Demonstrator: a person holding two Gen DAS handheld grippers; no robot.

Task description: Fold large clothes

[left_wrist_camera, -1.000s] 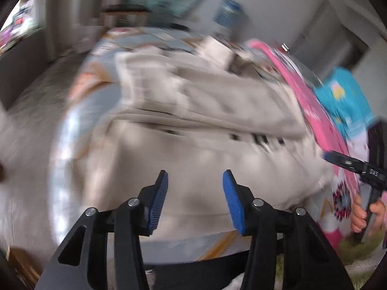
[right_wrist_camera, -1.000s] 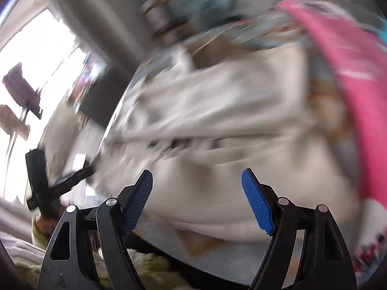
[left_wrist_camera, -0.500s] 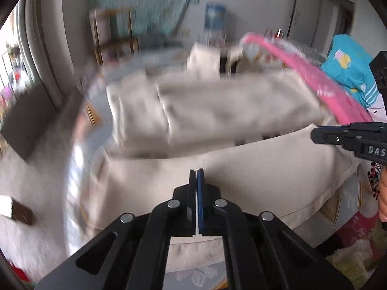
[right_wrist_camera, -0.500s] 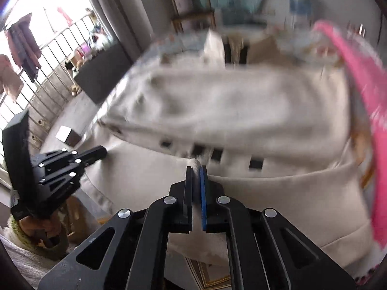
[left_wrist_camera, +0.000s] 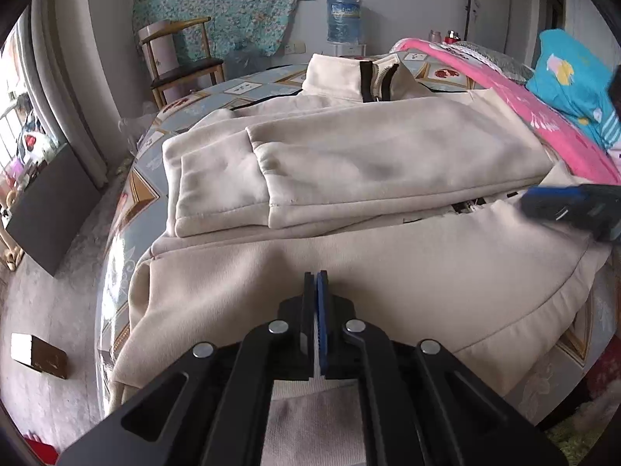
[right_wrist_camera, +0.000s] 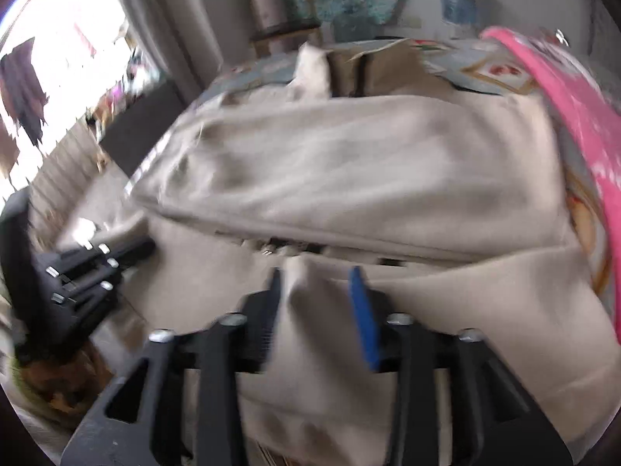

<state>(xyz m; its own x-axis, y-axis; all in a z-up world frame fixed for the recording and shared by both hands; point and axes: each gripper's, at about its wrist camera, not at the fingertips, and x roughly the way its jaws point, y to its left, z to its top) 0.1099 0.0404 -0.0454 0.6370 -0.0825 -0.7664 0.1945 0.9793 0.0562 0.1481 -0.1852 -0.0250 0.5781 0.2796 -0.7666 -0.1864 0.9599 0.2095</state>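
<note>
A large cream fleece zip-up jacket [left_wrist_camera: 349, 163] lies spread on a round table under a patterned blue-grey cloth [left_wrist_camera: 128, 194], directly ahead of and below both tongs. Its two sleeves are laid across the chest, one overlapping the other, with the collar and zip on the far side; I judge this arrangement narrows the garment so the lower half can be brought up over it.

The left tongs [left_wrist_camera: 315, 277] are pressed together at the near hem. Cream cloth appears under and behind the closed tips, so they look clamped on a thin edge of the jacket, presumably to lift that hem for the next fold.

The right tongs [right_wrist_camera: 316, 279] are apart and opening. A raised peak of jacket cloth stands between the blades; the view is blurred, but the pads do not appear to press on it. In the left view the right tongs sit at the right edge, over the jacket's hem side.

Containers: a blue water-cooler bottle [left_wrist_camera: 343, 19] stands against the far wall, well beyond the tongs; its level cannot be read. No basket or bin for clothes is visible.
</note>
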